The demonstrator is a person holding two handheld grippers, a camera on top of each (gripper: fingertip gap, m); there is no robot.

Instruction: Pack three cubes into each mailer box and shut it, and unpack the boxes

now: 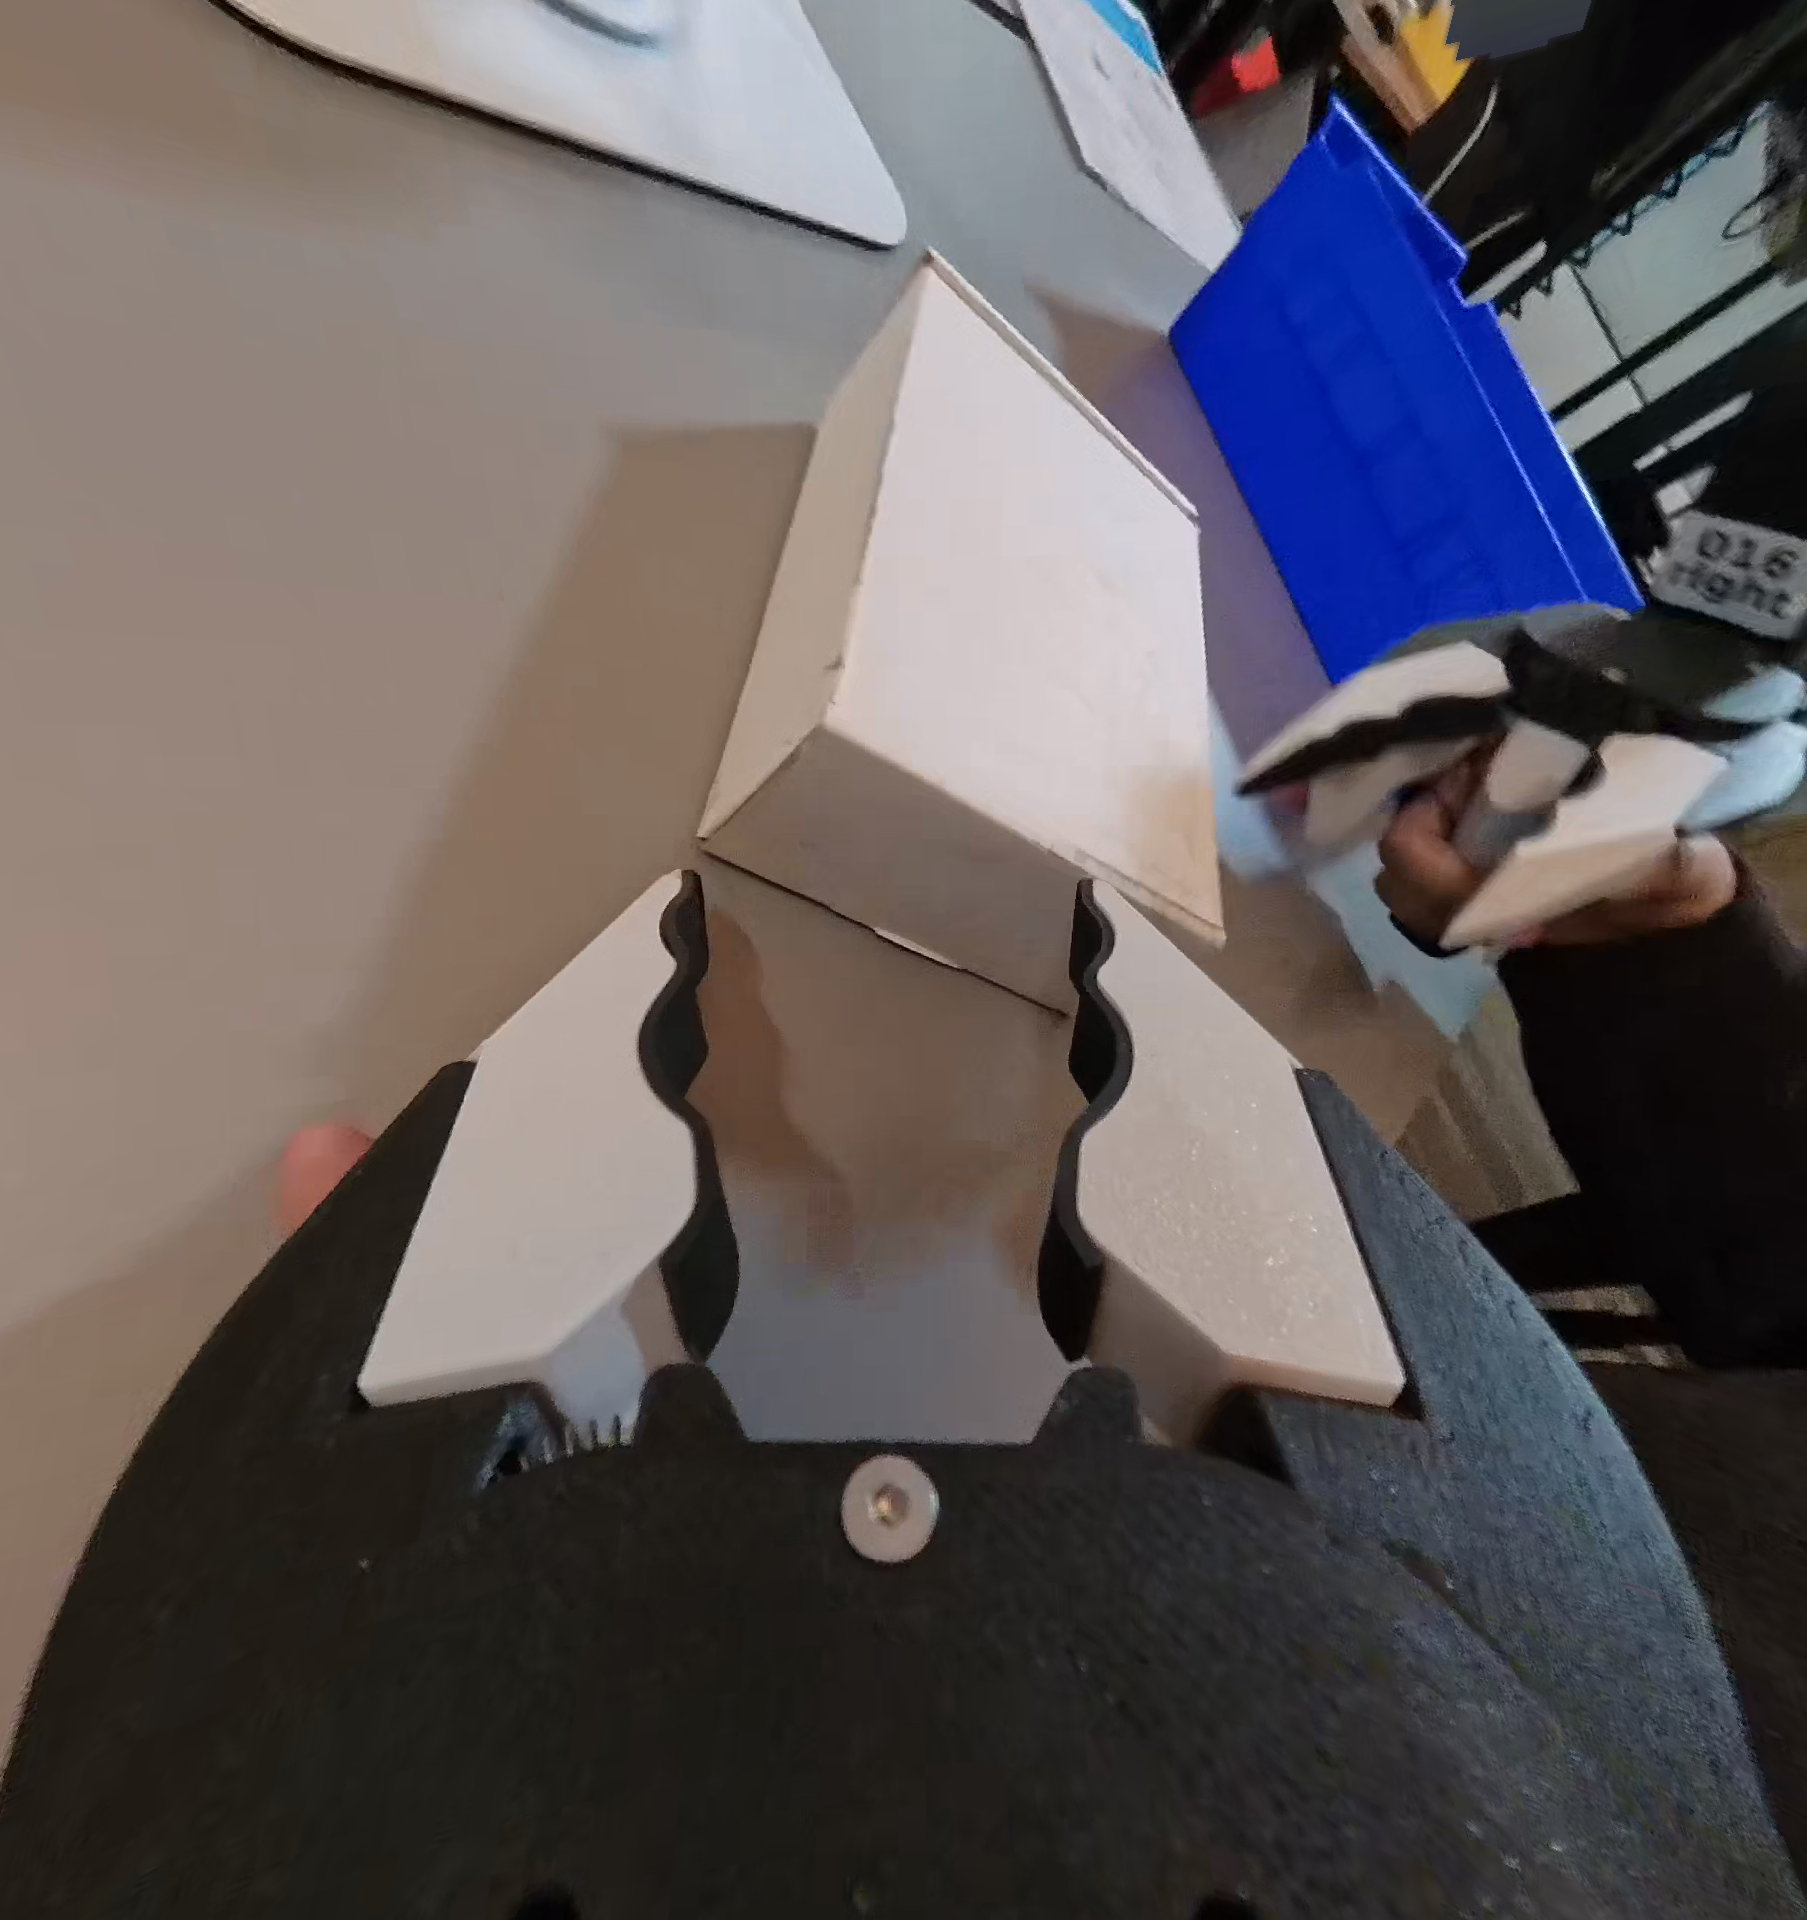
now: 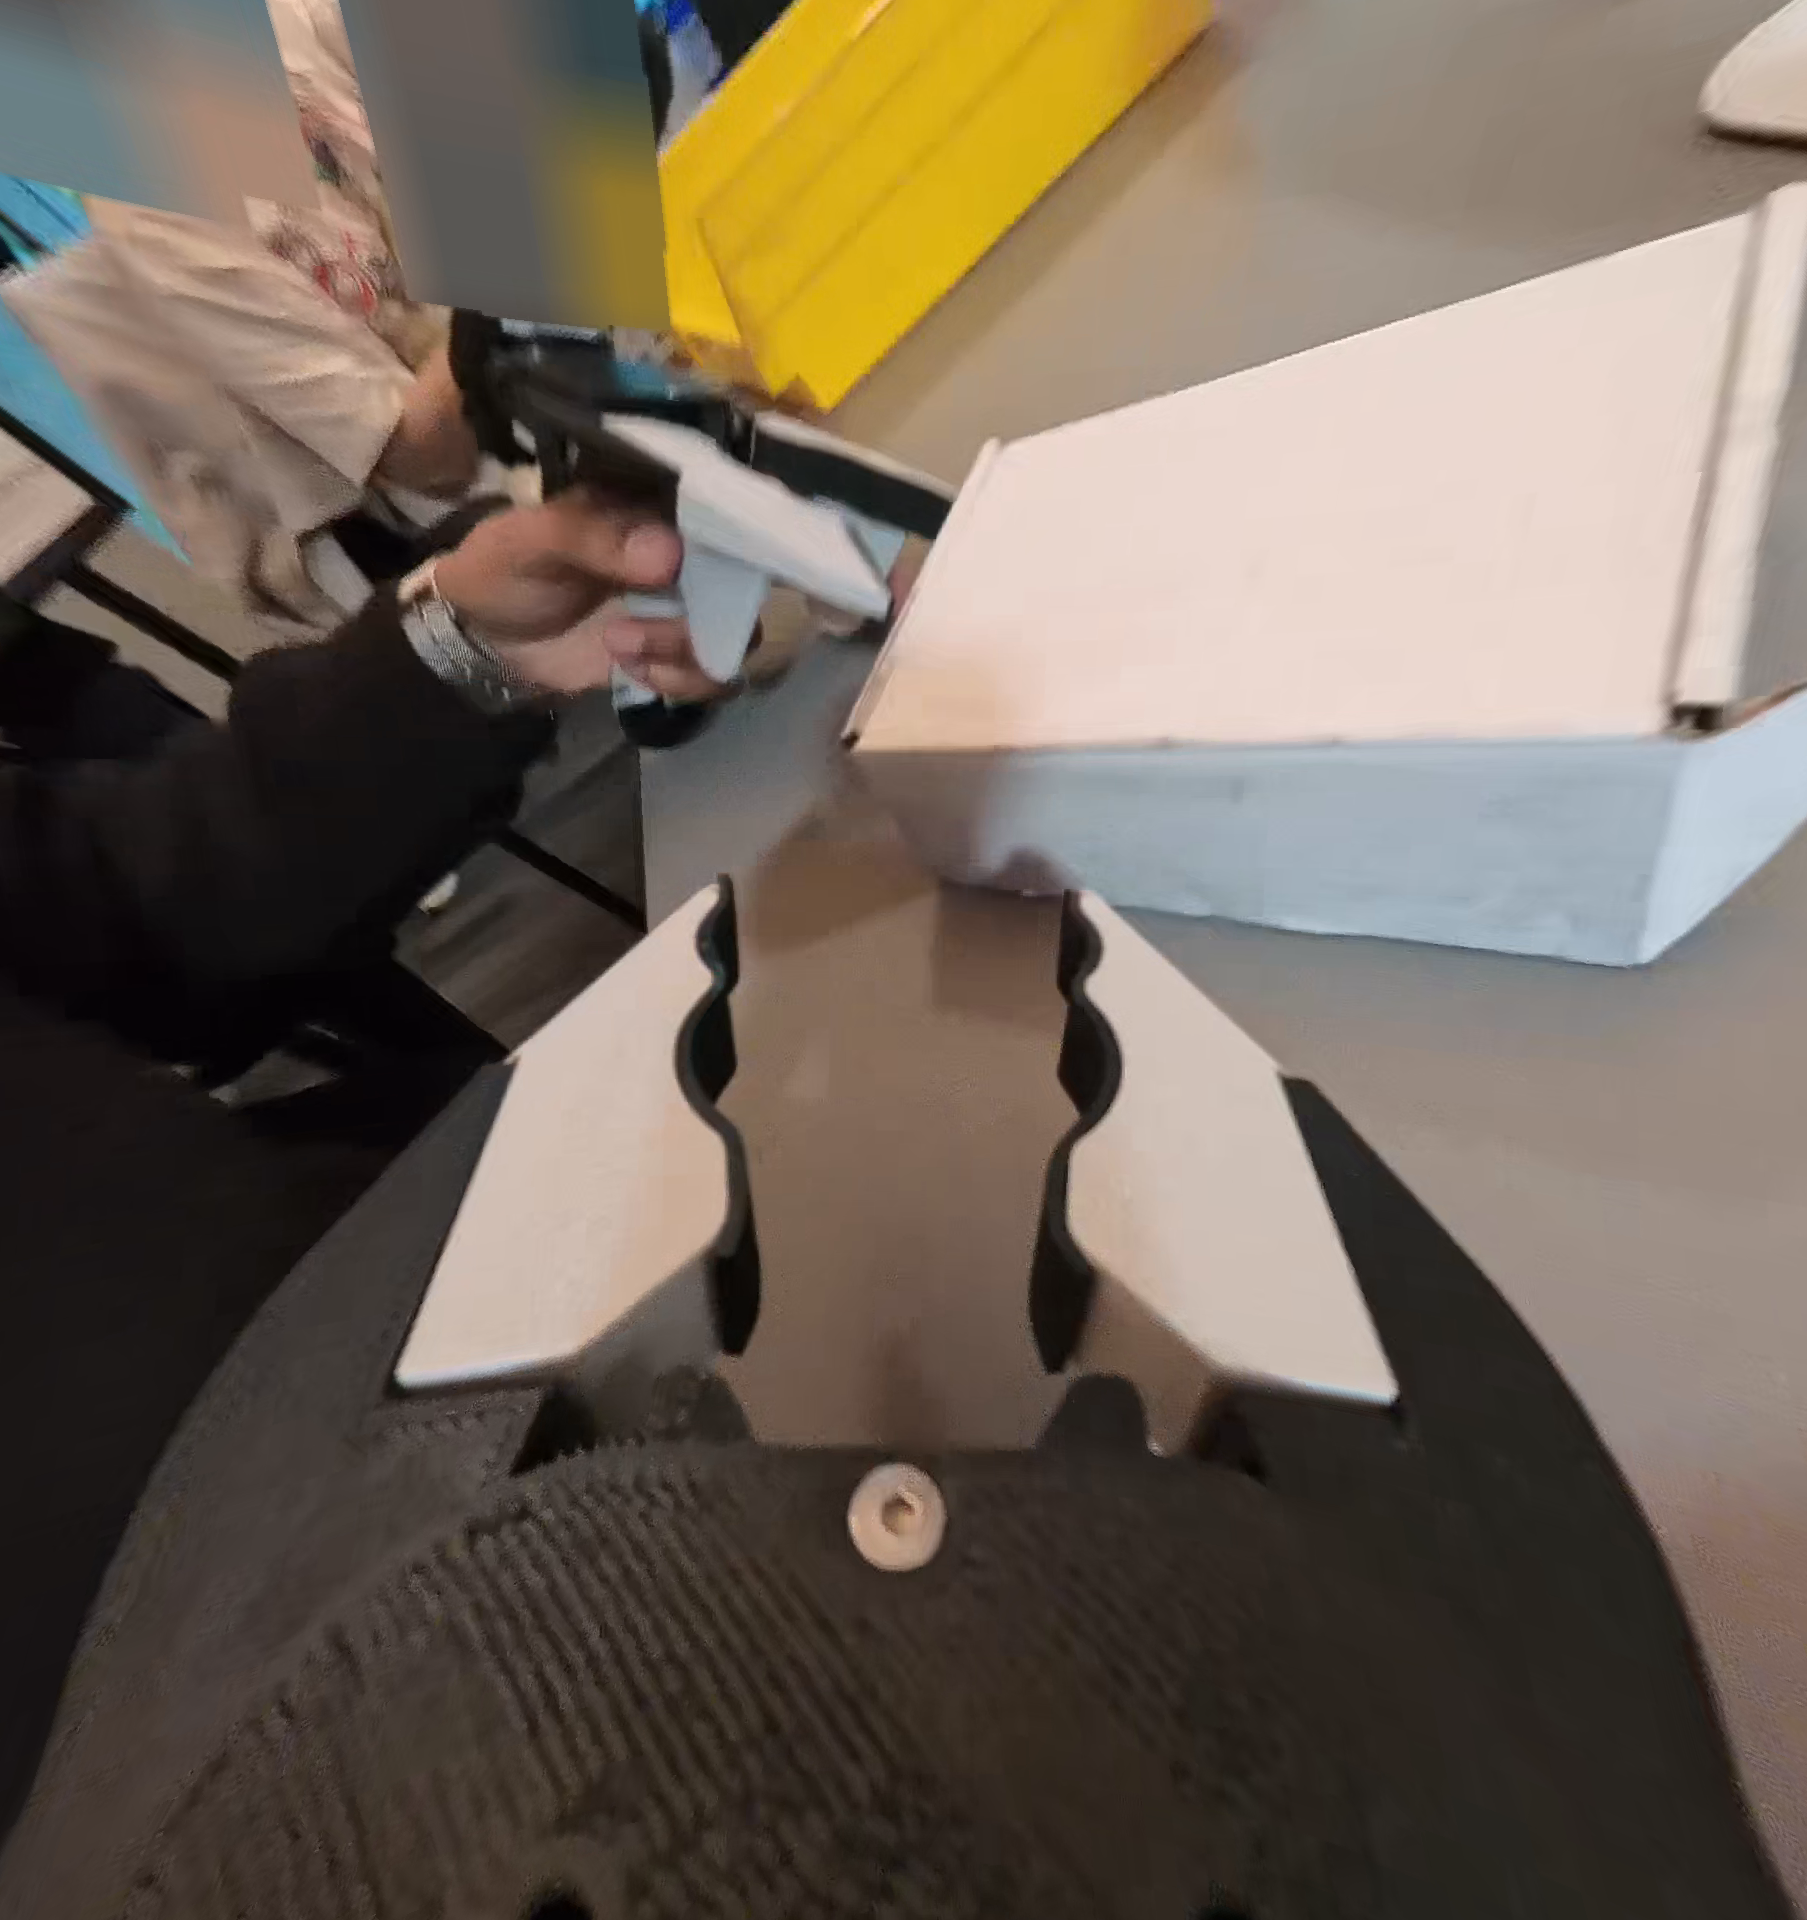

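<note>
- The grey bench point(image 1: 307, 623) fills most of both views. Beyond its far edge the room shows dark racks and clutter, too blurred to name.
- One white mailer box point(image 1: 1024, 623) lies shut on the bench, seen from both sides, between the two claws.
- One blue bin point(image 1: 1398, 436) stands just beyond the box in the left wrist view. One yellow bin point(image 2: 909, 166) stands beyond it in the right wrist view.
- One white mat point(image 1: 618, 114) with a dark rim lies at the far left of the bench.
- Left claw point(image 1: 883, 914): jaws wide apart, empty, tips right at the near corner of the box.
- Right claw point(image 2: 894, 914): jaws wide apart, empty, tips just short of the box's side.
- No cubes are in sight.
</note>
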